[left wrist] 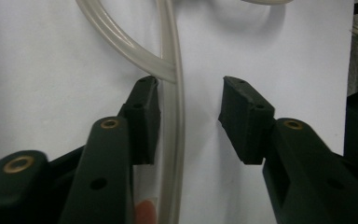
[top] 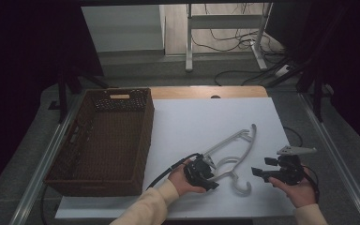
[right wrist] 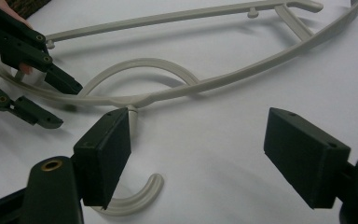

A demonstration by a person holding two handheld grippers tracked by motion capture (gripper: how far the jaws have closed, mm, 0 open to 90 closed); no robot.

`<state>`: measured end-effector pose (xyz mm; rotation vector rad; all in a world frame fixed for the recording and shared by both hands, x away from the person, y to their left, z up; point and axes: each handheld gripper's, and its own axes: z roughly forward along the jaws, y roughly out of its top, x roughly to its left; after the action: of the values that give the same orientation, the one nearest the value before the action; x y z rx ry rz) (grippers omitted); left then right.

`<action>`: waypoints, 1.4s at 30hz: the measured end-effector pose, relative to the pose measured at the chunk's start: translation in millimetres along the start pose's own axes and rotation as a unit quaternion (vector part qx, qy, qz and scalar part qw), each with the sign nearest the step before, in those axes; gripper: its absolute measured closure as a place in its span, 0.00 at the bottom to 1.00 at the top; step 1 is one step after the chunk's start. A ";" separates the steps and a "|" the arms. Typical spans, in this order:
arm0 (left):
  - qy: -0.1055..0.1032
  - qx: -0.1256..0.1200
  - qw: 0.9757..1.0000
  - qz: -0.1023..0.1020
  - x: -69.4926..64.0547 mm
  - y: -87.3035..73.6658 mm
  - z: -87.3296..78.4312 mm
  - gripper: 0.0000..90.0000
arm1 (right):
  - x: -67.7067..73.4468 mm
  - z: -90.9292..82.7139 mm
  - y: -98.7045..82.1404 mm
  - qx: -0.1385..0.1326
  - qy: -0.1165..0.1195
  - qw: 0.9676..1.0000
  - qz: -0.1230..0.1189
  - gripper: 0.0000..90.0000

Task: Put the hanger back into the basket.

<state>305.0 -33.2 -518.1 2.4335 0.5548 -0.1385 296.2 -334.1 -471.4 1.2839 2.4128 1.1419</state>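
On the white table top (top: 187, 126), toward its near right part, the pale plastic hanger (top: 236, 152) lay flat, its hook curling toward you, with the brown wicker basket (top: 105, 140) well apart at the left. You held your left gripper (top: 211, 172) at the hanger's near arm. In the left gripper view that gripper (left wrist: 189, 116) had the hanger's bar (left wrist: 173, 121) between its jaws: the bar lay against the left pad, while the right pad stood clear of it with bare table between, so nothing was clamped yet. Your right gripper (top: 258, 172) sat just right of the hook, not touching it. In the right gripper view that gripper (right wrist: 198, 154) had its jaws spread wide over the table, with the hook (right wrist: 135, 198) near its left pad.
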 end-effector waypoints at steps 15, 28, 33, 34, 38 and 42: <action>0.020 0.002 1.000 -0.013 2.7 -0.2 0.3 0.85 | -0.1 -0.3 0.4 0.000 -0.001 1.000 0.000 0.25; 0.023 0.007 1.000 -0.007 3.8 1.4 0.0 0.90 | -0.7 -0.7 0.4 -0.001 -0.002 1.000 0.002 0.25; 0.021 0.005 1.000 -0.010 4.5 1.1 -0.4 0.90 | -2.6 -2.4 0.1 -0.004 -0.003 1.000 0.005 0.25; 0.020 0.000 1.000 -0.012 5.0 0.7 -0.2 0.90 | -3.2 -3.1 0.0 -0.006 -0.003 1.000 0.006 0.25; 0.027 -0.001 1.000 -0.011 4.8 1.5 -1.0 0.90 | -5.7 -5.4 -0.5 -0.012 -0.006 1.000 0.012 0.26; 0.032 -0.018 0.999 -0.019 7.5 2.0 -7.9 0.90 | -10.0 -9.9 -1.3 -0.024 -0.014 0.999 0.020 0.26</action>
<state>312.3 -27.2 -512.5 2.4006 0.6260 -0.0666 296.8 -347.6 -467.3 1.3290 2.3347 1.1768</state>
